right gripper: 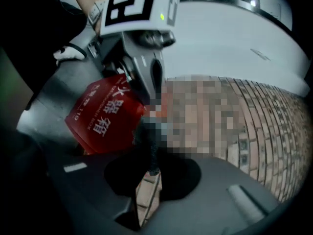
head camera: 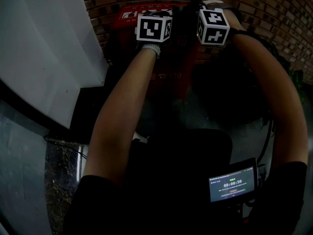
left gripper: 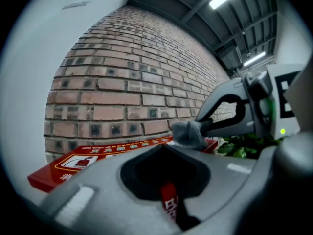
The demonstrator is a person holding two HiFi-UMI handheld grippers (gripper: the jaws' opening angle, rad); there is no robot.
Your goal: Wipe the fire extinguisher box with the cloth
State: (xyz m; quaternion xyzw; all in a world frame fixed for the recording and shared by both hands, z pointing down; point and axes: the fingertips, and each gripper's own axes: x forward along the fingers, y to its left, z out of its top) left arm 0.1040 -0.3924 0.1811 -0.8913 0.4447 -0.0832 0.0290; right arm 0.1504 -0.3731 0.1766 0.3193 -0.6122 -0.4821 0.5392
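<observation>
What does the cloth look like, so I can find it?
Look at the big brick wall, then the red fire extinguisher box against it. By the box's top edge, the right hand-held gripper pinches the cloth: a small, fuzzy grey wad, unlike the hard red box and green leaves nearby.

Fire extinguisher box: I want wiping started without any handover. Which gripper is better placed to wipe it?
Right. The right gripper is shut on the grey cloth, close by the top of the fire extinguisher box. The left gripper is shut and empty.

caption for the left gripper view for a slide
Right tongs hold a grey cloth at the top of the red box, brick wall behind.
</observation>
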